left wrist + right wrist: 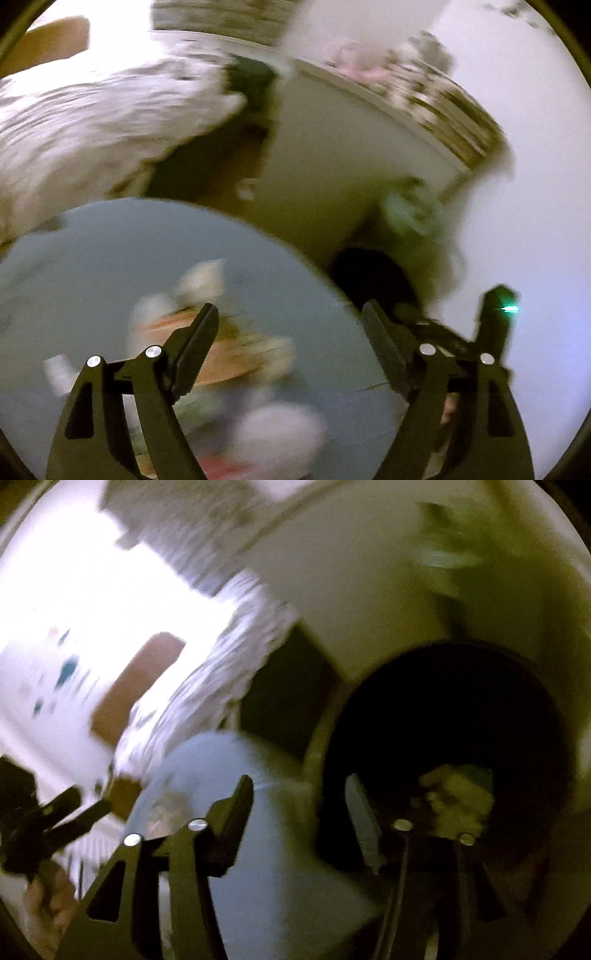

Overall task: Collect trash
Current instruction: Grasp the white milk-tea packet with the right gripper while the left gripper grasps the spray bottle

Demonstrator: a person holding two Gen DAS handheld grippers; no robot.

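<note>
Table (pixel 92 251) round, grey-blue, trash (pixel 229 350) scattered; dark bin (pixel 443 709) beside; both grippers (pixel 288 354) (pixel 299 823) spread, empty.

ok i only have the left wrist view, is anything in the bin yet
observer: yes. The right wrist view looks straight into the dark bin, and a crumpled yellowish wad lies inside it.
operator: is that side carrying anything
observer: no. The right gripper has its jaws apart with nothing between them.
operator: can you see my side from there
observer: yes. The left gripper shows at the left edge of that view, beside the blue-grey table, with a hand below it.
</note>
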